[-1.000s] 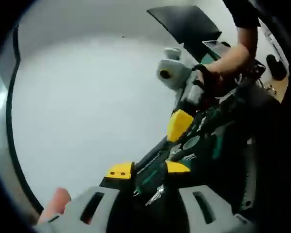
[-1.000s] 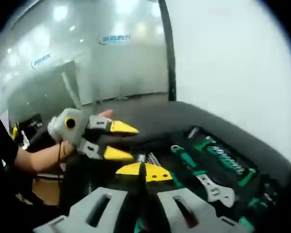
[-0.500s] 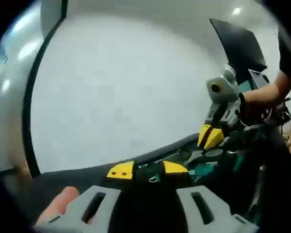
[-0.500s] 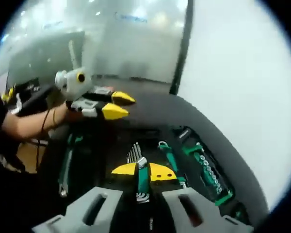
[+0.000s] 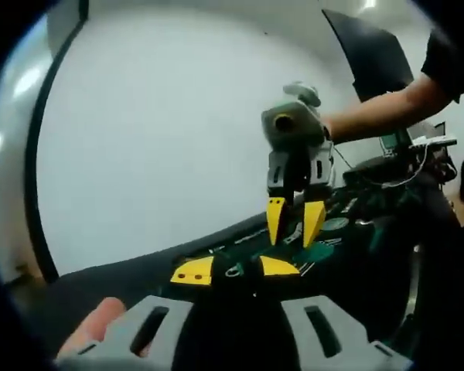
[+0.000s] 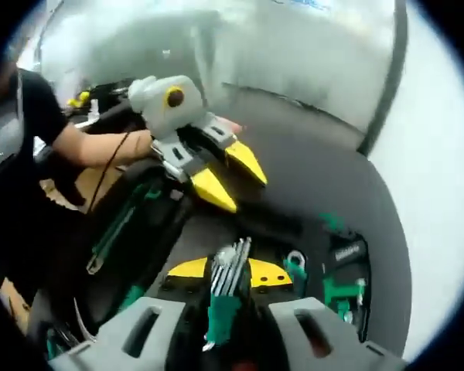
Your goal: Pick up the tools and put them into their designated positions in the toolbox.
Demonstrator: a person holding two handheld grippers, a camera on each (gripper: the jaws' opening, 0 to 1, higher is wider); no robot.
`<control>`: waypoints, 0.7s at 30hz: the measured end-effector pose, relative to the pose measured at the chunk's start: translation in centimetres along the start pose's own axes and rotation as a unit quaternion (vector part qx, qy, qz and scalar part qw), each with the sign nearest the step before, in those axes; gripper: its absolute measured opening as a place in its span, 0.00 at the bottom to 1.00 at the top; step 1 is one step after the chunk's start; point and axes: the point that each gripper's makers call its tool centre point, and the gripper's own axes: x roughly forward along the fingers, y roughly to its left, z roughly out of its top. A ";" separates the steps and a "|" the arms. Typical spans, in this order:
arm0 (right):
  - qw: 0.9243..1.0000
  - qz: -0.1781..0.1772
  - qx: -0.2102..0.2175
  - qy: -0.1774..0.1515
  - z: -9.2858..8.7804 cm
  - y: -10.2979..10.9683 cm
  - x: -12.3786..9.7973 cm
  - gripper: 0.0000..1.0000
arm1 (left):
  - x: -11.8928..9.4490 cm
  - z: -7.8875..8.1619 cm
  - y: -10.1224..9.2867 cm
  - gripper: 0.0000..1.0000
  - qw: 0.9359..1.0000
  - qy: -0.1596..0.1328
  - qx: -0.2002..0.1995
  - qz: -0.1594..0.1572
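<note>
Over the toolbox [image 6: 178, 232], right tongs [image 6: 230, 272] grasp hex keys [image 6: 226, 290]; left tongs [image 5: 236, 270] released.

Bright, even overhead light; soft motion blur, strong fisheye bending at edges.

Left gripper [image 6: 228, 176]: seen from the right gripper view, yellow-tipped fingers [image 6: 213, 190] parted with a clear gap, pointing down and to the right; held by a bare forearm [image 6: 100, 147] reaching in from a black short sleeve [image 6: 39, 116]. Right gripper [image 5: 292, 222]: seen from the left gripper view, yellow fingers [image 5: 275, 219] pointing straight down, slightly apart at the tips; bare forearm [image 5: 379, 112] extending from the upper right. In its own view its fingers close on a green-handled set of hex keys [image 6: 226, 290].
</note>
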 end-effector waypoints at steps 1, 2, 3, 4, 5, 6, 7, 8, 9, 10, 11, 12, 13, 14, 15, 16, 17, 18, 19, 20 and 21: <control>1.000 0.015 0.000 -0.002 0.3 0.3 0.3 0.16 | 0.0 -0.1 -0.1 0.15 1.000 0.002 0.000 -0.001; 1.000 0.015 0.003 -0.002 0.6 -0.2 0.7 0.16 | 0.0 -0.2 -0.2 0.15 1.000 0.006 0.001 -0.001; 1.000 0.006 0.014 -0.005 0.9 -0.8 1.0 0.15 | 0.1 -0.3 -0.2 0.15 1.000 0.007 0.002 -0.002; 0.998 -0.011 0.053 -0.021 1.7 -1.6 1.6 0.12 | 0.1 -0.4 -0.3 0.15 1.000 0.009 0.003 -0.002; 0.996 -0.013 0.079 -0.025 2.0 -1.8 2.0 0.10 | 0.1 -0.5 -0.3 0.15 1.000 0.011 0.003 -0.002; 0.997 -0.003 0.080 -0.008 1.9 -1.3 2.5 0.10 | 0.1 -0.5 -0.2 0.15 1.000 0.012 0.004 -0.002; 0.998 0.002 0.060 0.012 1.4 -1.0 2.6 0.10 | 0.1 -0.5 -0.1 0.15 1.000 0.012 0.004 -0.001; 0.999 0.002 0.025 0.030 0.9 -0.7 2.8 0.10 | 0.0 -0.5 -0.1 0.15 1.000 0.012 0.001 0.000; 0.999 0.001 -0.002 0.052 0.3 -0.1 3.0 0.10 | 0.0 -0.4 -0.1 0.15 1.000 0.011 0.001 0.001; 0.997 -0.001 0.004 0.075 -0.4 0.2 3.1 0.10 | 0.0 -0.4 -0.1 0.15 1.000 0.010 0.000 0.001; 0.994 -0.008 0.020 0.105 -1.3 0.4 3.1 0.11 | 0.1 -0.4 -0.1 0.15 1.000 0.010 0.000 0.001; 0.993 -0.012 0.022 0.119 -1.7 0.3 3.1 0.11 | 0.1 -0.4 -0.1 0.15 1.000 0.010 0.001 0.000; 0.992 -0.010 0.022 0.121 -1.8 0.7 3.1 0.10 | 0.1 -0.4 -0.2 0.15 1.000 0.011 0.002 -0.001; 0.992 -0.009 0.022 0.125 -1.9 0.7 3.0 0.10 | 0.1 -0.4 -0.2 0.15 1.000 0.012 0.004 -0.001; 0.991 -0.003 0.011 0.131 -2.1 1.1 2.6 0.10 | 0.1 -0.5 -0.3 0.15 1.000 0.014 0.007 -0.001; 0.991 -0.002 0.011 0.133 -2.2 1.2 2.4 0.09 | 0.1 -0.5 -0.3 0.15 1.000 0.014 0.007 -0.001; 0.991 -0.004 0.002 0.133 -2.3 1.2 2.1 0.08 | 0.0 -0.5 -0.4 0.15 1.000 0.014 0.008 -0.001; 0.991 -0.009 -0.007 0.130 -2.3 1.2 1.8 0.04 | 0.0 -0.5 -0.4 0.15 1.000 0.013 0.007 -0.001; 0.993 -0.011 -0.023 0.117 -2.0 1.2 1.3 0.00 | 0.0 -0.4 -0.4 0.15 1.000 0.012 0.007 -0.001; 0.993 -0.014 -0.018 0.117 -2.3 1.5 0.9 0.00 | 0.0 -0.4 -0.3 0.15 1.000 0.012 0.007 -0.001; 0.994 -0.014 -0.020 0.109 -2.3 1.7 0.7 0.00 | 0.0 -0.4 -0.3 0.15 1.000 0.013 0.008 0.000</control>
